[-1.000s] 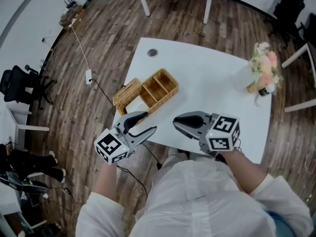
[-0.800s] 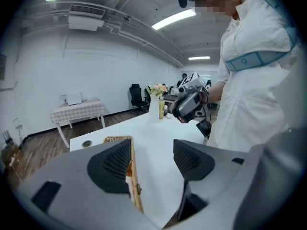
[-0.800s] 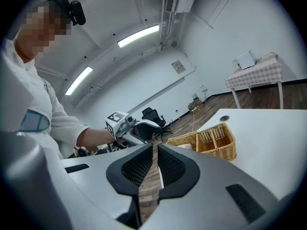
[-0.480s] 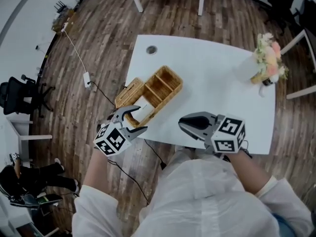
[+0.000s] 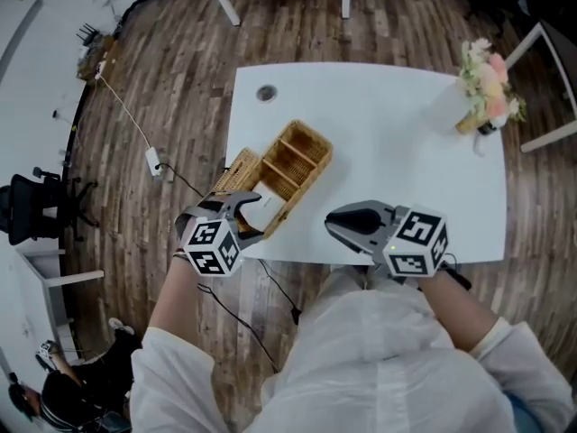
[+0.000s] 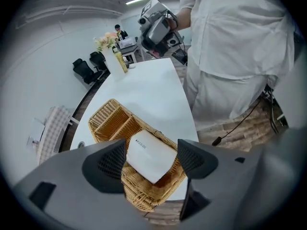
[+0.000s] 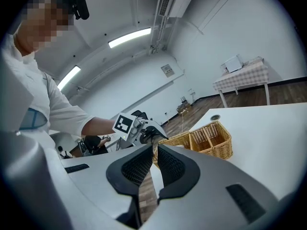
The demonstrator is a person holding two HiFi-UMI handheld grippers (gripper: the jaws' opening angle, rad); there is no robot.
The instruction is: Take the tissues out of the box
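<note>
Well, you have one wicker basket with two empty compartments and one white tissue pack lying tilted in its near end. It sits at 8 o'clock on the table, hard against the near-left edge. One bunch of flowers stands at 2 o'clock. Your left gripper points steeply down; its jaws have just been opening and now straddle the pack without pressing it. From the head view that gripper hides most of the pack. Your right gripper hangs at 6 o'clock over the near edge, jaws drawn to a slit, empty. Centre to 3 o'clock is bare tabletop.
</note>
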